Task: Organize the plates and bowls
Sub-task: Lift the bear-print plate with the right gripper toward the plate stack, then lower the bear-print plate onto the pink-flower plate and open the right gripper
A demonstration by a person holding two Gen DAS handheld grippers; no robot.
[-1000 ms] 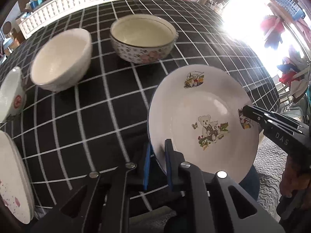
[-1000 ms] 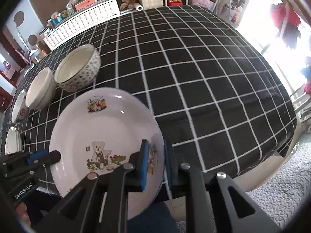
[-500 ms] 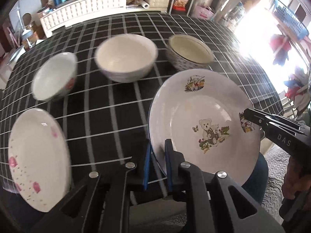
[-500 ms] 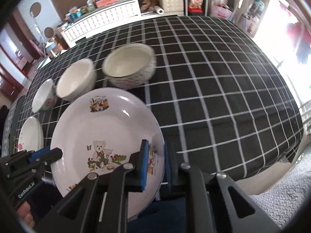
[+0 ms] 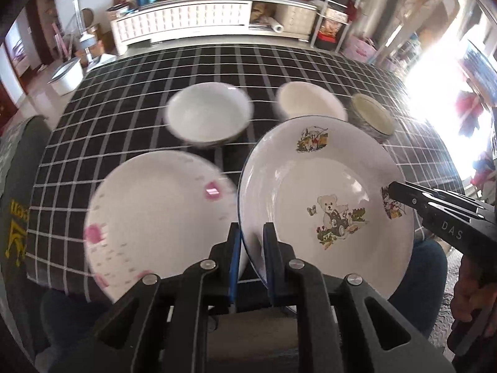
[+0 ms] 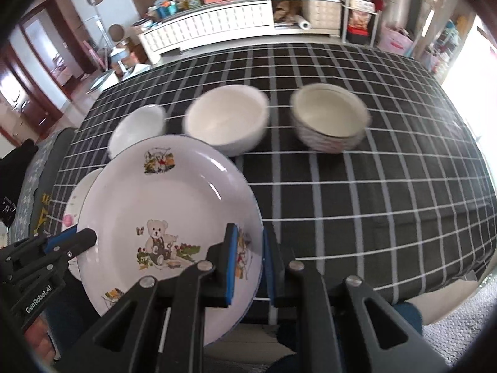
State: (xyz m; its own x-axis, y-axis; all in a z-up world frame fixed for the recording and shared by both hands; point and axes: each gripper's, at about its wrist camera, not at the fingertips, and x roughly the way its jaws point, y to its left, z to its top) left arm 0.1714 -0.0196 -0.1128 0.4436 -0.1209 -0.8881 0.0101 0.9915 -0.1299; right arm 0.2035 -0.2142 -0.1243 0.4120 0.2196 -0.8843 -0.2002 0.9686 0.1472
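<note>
Both grippers are shut on a white teddy-bear plate (image 5: 329,199), held in the air over the table's near edge. My left gripper (image 5: 251,242) pinches its left rim; my right gripper (image 6: 250,248) pinches its right rim (image 6: 174,217). A pink-patterned plate (image 5: 155,217) lies on the checked cloth just left of the held plate, and peeks out behind it in the right wrist view (image 6: 76,202). Three bowls stand in a row behind: a small white bowl (image 6: 138,129), a plain white bowl (image 6: 226,118) and a flower-patterned bowl (image 6: 330,119).
The table wears a black cloth with white checks (image 6: 372,202). A white sideboard (image 6: 217,28) with clutter stands beyond the far edge. The cloth's near edge (image 6: 435,283) drops off just in front of me.
Both grippers have carried the teddy-bear plate leftward along the table's near edge. The pink-patterned plate has come fully into the left wrist view, and the bowls have shifted right.
</note>
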